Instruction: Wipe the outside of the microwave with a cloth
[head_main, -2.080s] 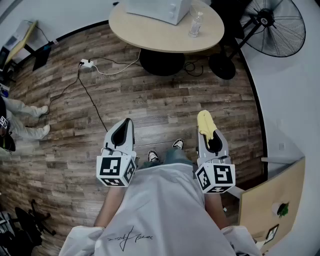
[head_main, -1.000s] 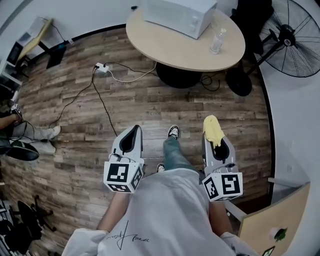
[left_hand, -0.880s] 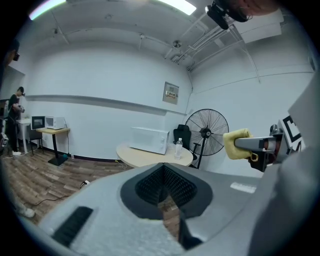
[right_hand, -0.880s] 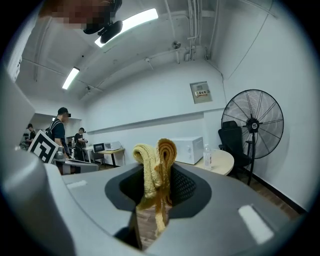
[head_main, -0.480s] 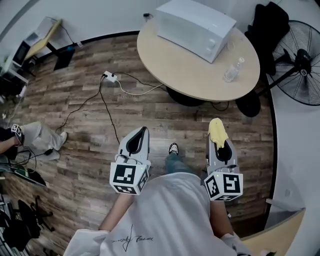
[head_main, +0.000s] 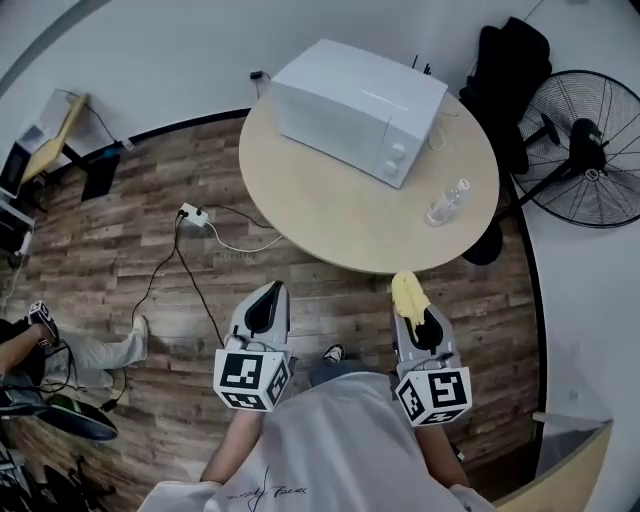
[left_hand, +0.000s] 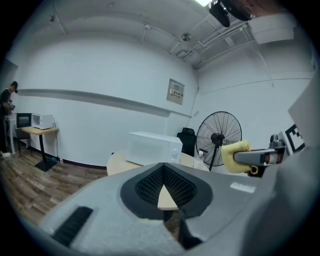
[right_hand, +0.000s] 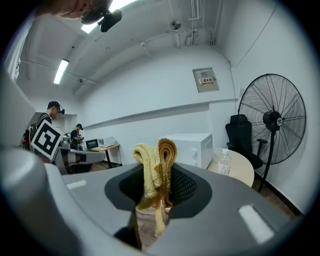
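Observation:
A white microwave (head_main: 352, 109) stands on the round beige table (head_main: 340, 220), its door and knobs facing me; it also shows ahead in the left gripper view (left_hand: 152, 147) and the right gripper view (right_hand: 192, 149). My right gripper (head_main: 409, 297) is shut on a folded yellow cloth (head_main: 408, 293), which sticks up between the jaws (right_hand: 155, 167), just short of the table's near edge. My left gripper (head_main: 268, 300) is shut with nothing in it, over the wooden floor in front of the table.
A clear plastic bottle (head_main: 446, 203) stands on the table right of the microwave. A large floor fan (head_main: 588, 150) and a black chair (head_main: 505, 70) are at the right. A power strip with cables (head_main: 193, 215) lies on the floor at left. A person's legs (head_main: 95, 352) show at far left.
The person has walked toward the table: the microwave and table have come closer and lower in view. Both grippers stay shut, the right one still holding the cloth.

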